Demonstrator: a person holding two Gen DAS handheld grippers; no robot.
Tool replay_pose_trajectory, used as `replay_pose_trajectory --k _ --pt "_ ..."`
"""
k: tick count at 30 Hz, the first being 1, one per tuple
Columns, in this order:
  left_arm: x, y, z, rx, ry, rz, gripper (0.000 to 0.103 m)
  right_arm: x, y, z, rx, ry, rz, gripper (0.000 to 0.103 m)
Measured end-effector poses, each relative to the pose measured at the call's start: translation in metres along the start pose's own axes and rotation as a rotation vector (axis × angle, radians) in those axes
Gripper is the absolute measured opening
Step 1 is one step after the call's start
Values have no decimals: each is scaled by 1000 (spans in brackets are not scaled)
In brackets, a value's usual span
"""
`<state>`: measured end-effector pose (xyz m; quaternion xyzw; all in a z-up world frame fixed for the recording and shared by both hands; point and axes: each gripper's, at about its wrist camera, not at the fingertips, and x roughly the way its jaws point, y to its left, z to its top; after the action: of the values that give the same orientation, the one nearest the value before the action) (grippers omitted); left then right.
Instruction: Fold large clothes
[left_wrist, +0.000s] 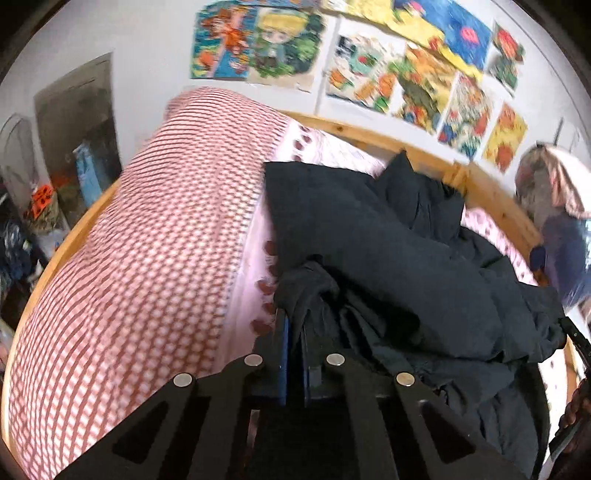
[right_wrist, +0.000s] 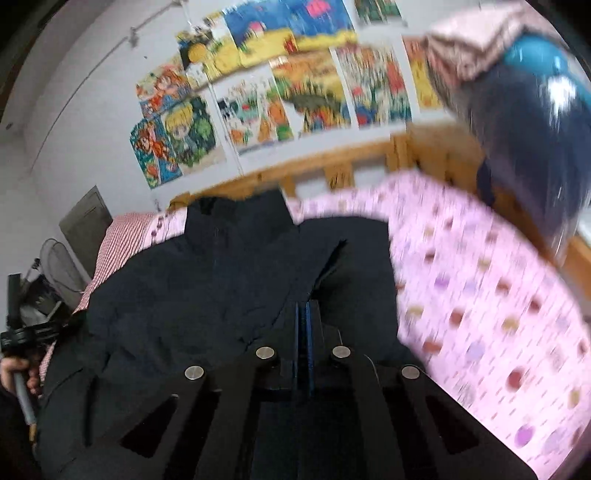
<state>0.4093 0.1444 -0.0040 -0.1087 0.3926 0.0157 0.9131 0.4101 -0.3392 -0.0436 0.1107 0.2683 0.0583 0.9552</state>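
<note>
A large black jacket (left_wrist: 388, 236) lies spread and rumpled on a bed with a pink dotted sheet (right_wrist: 480, 288). My left gripper (left_wrist: 294, 314) is shut on a bunched fold of the black jacket at its left edge. In the right wrist view the jacket (right_wrist: 207, 280) shows its collar towards the far rail. My right gripper (right_wrist: 304, 306) is shut on the jacket's cloth near its right side. The other gripper and a hand (right_wrist: 18, 369) appear at the left edge of that view.
A red-and-white checked pillow (left_wrist: 140, 258) fills the left of the bed. A wooden bed rail (left_wrist: 480, 184) runs along the wall with colourful posters (right_wrist: 288, 85). A dark blue bundle (right_wrist: 528, 147) hangs at the right. Clutter and a fan (right_wrist: 59, 266) stand at the far left.
</note>
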Motion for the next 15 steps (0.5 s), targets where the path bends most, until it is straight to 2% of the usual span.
replay_pose_trajectory --k 3,6,9,11,14,15 --pt "8 17 -14 -30 36 1 5 -2 0 7 -14 -11 -39 3" --pt "16 26 -25 -68 68 -7 6 14 -15 -5 8 59 -73 3" --pt "16 20 -26 -36 71 5 6 31 -25 -25 16 141 -103 4" --pt "16 11 -18 1 62 47 10 28 -30 -26 34 134 -87 6" --pt "2 -8 -9 78 8 134 11 18 -26 -14 -1 92 -118 14" --pt "-2 -14 -5 98 -12 141 12 15 -19 -8 -40 70 -133 25"
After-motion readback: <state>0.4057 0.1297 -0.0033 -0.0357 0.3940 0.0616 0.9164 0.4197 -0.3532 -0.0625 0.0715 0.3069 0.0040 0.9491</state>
